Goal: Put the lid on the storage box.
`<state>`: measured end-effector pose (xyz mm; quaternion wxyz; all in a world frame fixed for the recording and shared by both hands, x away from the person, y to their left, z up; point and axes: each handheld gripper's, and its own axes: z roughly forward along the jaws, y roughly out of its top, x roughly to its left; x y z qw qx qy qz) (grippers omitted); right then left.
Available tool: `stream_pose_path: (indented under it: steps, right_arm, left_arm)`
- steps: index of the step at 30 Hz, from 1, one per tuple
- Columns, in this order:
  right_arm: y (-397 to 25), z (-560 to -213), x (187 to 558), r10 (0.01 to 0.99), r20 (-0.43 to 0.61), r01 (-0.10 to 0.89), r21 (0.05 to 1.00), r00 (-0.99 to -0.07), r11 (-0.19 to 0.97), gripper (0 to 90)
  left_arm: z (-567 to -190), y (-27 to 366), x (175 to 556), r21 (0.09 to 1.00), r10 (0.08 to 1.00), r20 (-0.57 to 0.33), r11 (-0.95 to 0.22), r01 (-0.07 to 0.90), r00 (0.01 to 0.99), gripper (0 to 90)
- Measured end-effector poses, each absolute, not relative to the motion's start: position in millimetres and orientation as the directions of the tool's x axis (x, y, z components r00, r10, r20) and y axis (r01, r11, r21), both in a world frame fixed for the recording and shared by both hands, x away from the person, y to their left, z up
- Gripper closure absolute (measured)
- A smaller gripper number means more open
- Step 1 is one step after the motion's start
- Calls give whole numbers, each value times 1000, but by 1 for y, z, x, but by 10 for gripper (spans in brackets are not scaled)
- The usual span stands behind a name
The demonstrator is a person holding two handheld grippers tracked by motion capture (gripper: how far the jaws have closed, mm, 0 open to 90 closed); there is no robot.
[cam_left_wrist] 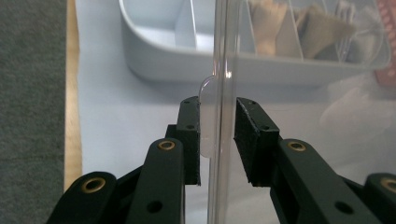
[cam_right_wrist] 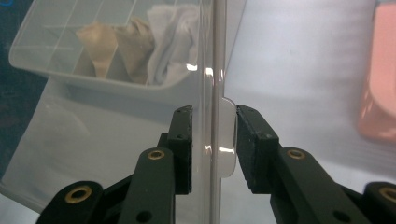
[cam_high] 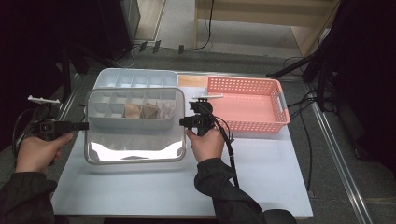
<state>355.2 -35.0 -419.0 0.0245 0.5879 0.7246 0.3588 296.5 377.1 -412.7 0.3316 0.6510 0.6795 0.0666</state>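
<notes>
A clear plastic lid [cam_high: 135,147] hangs tilted over the white table, with a gripper on each short side. My left gripper [cam_high: 84,125] is shut on the lid's left rim [cam_left_wrist: 223,70], its pads on either side of a small tab. My right gripper [cam_high: 183,122] is shut on the right rim [cam_right_wrist: 212,70] in the same way. Behind and under the lid stands a grey compartment box [cam_high: 133,122]. It holds two tan pouches [cam_high: 140,111] and a white crumpled one [cam_high: 166,109], which I see through the lid.
A second, pale blue compartment tray [cam_high: 135,78] sits empty behind the box. A pink perforated basket [cam_high: 247,100] stands at the right, close to my right gripper. The white table top [cam_high: 261,177] ends in edges at front and right, with cables beyond.
</notes>
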Motion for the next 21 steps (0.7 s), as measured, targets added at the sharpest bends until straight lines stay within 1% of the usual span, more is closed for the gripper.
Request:
stream_pose_path:
  steps: [7,16,21]
  right_arm:
    - [-32,-410,374,873,379,833,550,-308,55,694]
    - [-20,-402,398,881,354,822,567,-313,64,692]
    - [-17,-401,409,876,376,830,555,-302,48,692]
  left_arm:
    - [-400,379,319,531,934,-350,131,837,76,733]
    - [-397,389,343,525,931,-360,149,838,60,730]
    - [-390,392,356,528,936,-347,141,838,60,730]
